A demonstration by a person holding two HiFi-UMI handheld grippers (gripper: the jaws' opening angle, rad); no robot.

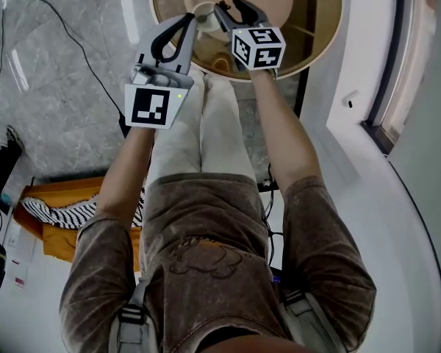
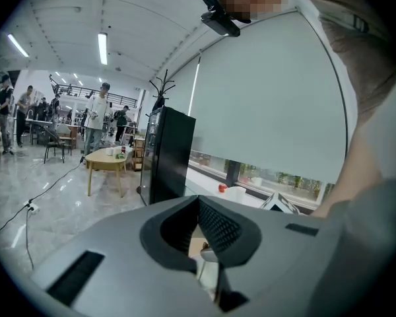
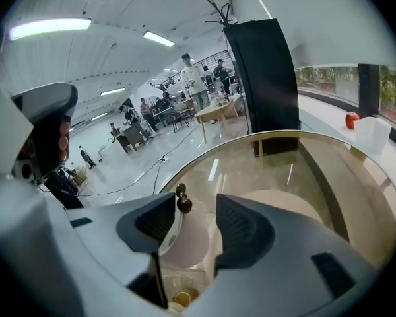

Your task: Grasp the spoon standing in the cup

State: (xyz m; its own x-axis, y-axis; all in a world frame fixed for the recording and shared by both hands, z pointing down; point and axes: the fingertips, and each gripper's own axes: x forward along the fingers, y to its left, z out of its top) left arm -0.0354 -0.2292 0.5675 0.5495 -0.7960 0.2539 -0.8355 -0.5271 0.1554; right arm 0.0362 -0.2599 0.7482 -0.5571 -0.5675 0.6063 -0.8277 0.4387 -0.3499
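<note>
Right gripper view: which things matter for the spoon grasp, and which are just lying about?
Job: spoon; cup it stands in; right gripper, jaws apart over the cup.
Lying about: red apple; white tub beside it; black cabinet; far wooden table.

two claws: left claw [image 1: 191, 18], right claw [image 1: 228, 8]; one cup [image 1: 204, 11], one spoon [image 3: 182, 202], one table [image 1: 320, 41].

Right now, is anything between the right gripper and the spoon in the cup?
Nothing visible is in the way. In the right gripper view, the spoon's dark handle end stands between the right gripper's open fingers, close to the one at the picture's left, above the cup.
</note>
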